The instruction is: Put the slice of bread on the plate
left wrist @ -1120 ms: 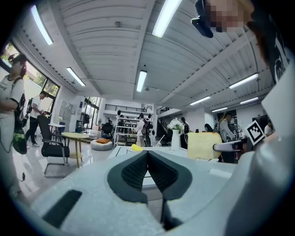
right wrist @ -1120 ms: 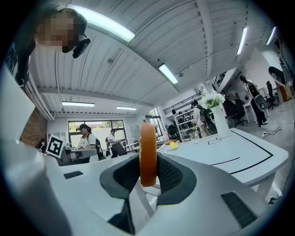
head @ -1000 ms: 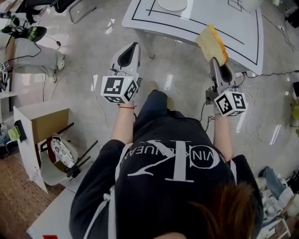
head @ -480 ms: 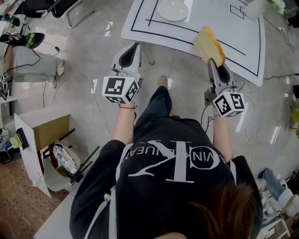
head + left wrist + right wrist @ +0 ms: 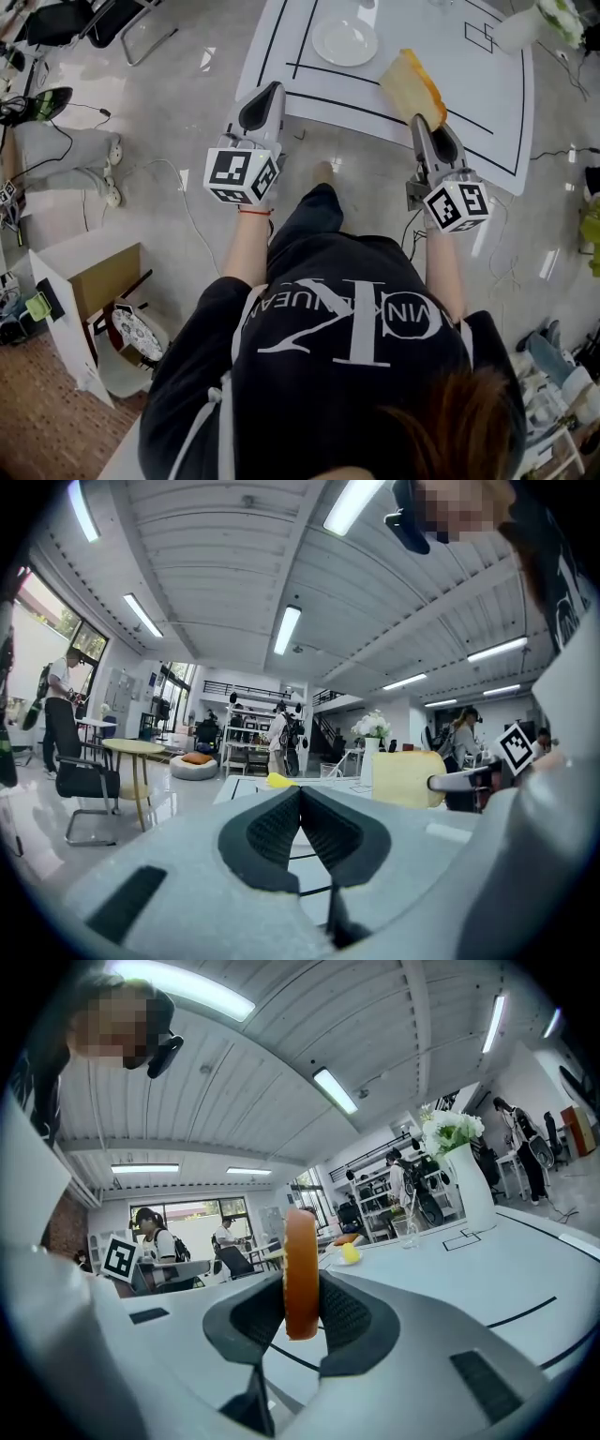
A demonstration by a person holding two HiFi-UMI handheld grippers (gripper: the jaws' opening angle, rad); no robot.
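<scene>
A slice of bread [image 5: 412,86] with a brown crust stands on edge between the pads of my right gripper [image 5: 421,125], which is shut on it and holds it over the near edge of the white table [image 5: 487,89]. In the right gripper view the bread [image 5: 301,1269] shows edge-on between the jaws of that gripper [image 5: 301,1309]. A white plate [image 5: 345,41] lies on the table, further in and to the left of the bread. My left gripper [image 5: 269,92] hovers at the table's near left edge, shut and holding nothing [image 5: 300,794]. From the left gripper view the bread [image 5: 407,778] shows at the right.
The table carries black lines and a white vase with flowers [image 5: 539,19] at its far right. Something small and yellow [image 5: 351,1253] lies on it ahead. A cardboard box [image 5: 89,267], cables [image 5: 183,202] and a chair [image 5: 112,19] stand on the floor at left.
Both grippers have moved forward toward the table, the right one carrying the bread. The plate has come fully into view and the bread now hangs over the tabletop.
</scene>
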